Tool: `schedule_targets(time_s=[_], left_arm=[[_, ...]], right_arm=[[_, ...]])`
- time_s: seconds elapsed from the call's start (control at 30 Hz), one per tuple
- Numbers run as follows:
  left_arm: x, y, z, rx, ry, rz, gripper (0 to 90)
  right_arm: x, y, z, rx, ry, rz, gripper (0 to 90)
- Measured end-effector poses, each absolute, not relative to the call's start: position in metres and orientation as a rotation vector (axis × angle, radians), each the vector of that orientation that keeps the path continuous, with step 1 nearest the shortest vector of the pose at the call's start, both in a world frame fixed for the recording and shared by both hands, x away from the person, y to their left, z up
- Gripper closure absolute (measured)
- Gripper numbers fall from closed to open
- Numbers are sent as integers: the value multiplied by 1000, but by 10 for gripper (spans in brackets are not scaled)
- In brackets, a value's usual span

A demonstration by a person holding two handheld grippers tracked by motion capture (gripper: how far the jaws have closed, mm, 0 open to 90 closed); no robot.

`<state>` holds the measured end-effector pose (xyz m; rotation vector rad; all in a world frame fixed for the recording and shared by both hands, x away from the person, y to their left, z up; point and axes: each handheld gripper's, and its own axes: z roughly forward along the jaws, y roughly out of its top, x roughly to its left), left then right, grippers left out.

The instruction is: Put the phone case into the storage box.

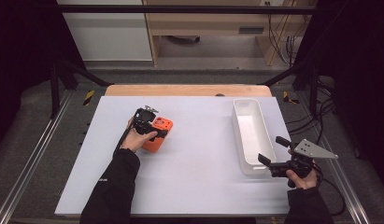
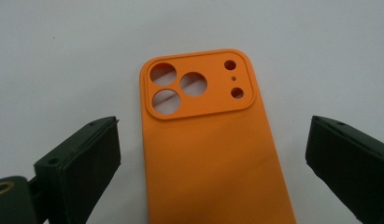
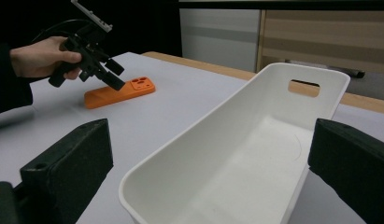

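On the pale grey counter [image 1: 189, 177] lies one flat orange silicone phone case [image 2: 213, 154], back up, with five round cut-outs in its raised camera panel; no writing is legible. The left gripper [image 1: 154, 133] hovers over it, fingers wide either side, untouching. One long white plastic bin [image 1: 252, 133] sits beside the right gripper [image 1: 273, 151], fingers wide.

My phone case [image 2: 213, 158] is plain orange all over, with no pattern, and its camera holes show the pale desk [image 1: 194, 172] beneath, which is a flat whitish grey edged at the far side by a light wooden strip [image 1: 187, 90]. My left tongs [image 2: 213, 154] and right tongs [image 3: 213, 163] have matt black jaws, and the right ones carry a grey plate [image 1: 315, 150]. The bin [image 3: 255, 154] is plain white inside and out, and my sleeves [image 1: 112, 186] are black.
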<state>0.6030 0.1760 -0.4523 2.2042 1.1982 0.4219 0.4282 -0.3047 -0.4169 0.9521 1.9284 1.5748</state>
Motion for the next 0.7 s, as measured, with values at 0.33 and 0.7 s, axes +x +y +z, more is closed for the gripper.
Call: schedule_targets(time_s=[0.33, 0.7], left_arm=[[604, 175, -462, 2212, 1243, 410, 38], [602, 172, -472, 2233, 1260, 410, 93]], right_arm=[[428, -305, -417, 952, 1929, 1575, 4], [429, -304, -417, 950, 1933, 1571, 4]])
